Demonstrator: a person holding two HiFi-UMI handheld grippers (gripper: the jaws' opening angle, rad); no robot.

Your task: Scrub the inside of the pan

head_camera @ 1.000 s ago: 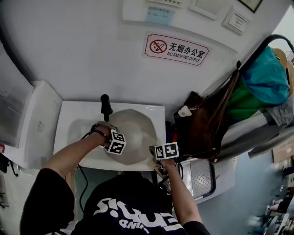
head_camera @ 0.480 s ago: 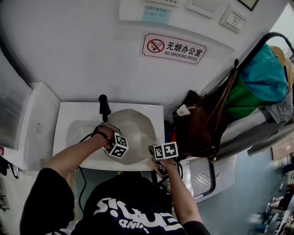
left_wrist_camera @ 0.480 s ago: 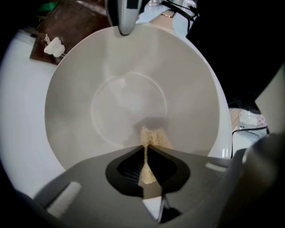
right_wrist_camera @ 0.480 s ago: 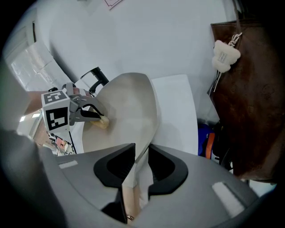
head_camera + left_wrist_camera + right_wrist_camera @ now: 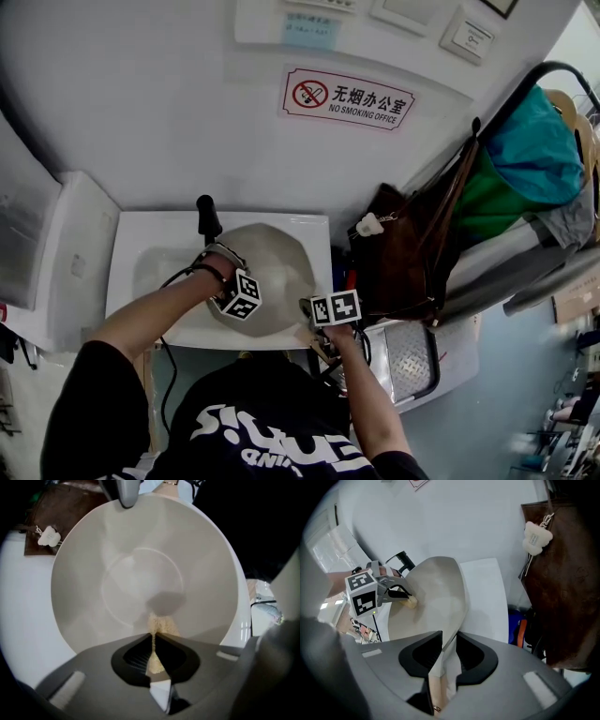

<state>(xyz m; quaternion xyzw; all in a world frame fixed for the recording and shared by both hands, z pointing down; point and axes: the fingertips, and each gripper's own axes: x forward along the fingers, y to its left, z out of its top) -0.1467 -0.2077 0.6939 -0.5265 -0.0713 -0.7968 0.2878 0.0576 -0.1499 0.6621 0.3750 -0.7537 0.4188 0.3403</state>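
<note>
A pale beige pan (image 5: 281, 267) sits tilted in the white sink (image 5: 141, 258). My right gripper (image 5: 311, 306) is shut on the pan's near right rim; in the right gripper view the rim (image 5: 451, 634) runs between the jaws of that gripper (image 5: 449, 645). My left gripper (image 5: 239, 281) reaches into the pan and is shut on a small yellowish sponge (image 5: 161, 625). In the left gripper view the left gripper (image 5: 153, 640) presses the sponge against the pan's inner wall (image 5: 140, 573). From the right gripper view, the sponge (image 5: 410, 602) touches the pan's left inner side.
A black handle (image 5: 208, 217) stands at the back of the sink. A brown bag (image 5: 403, 253) with a white charm (image 5: 367, 225) hangs right of the sink, with coloured cloth bags (image 5: 525, 150) behind it. A white wall with a no-smoking sign (image 5: 349, 97) lies beyond.
My left gripper has rolled and shifted slightly rightward across the pan with the sponge in it. The right gripper and the pan have stayed still.
</note>
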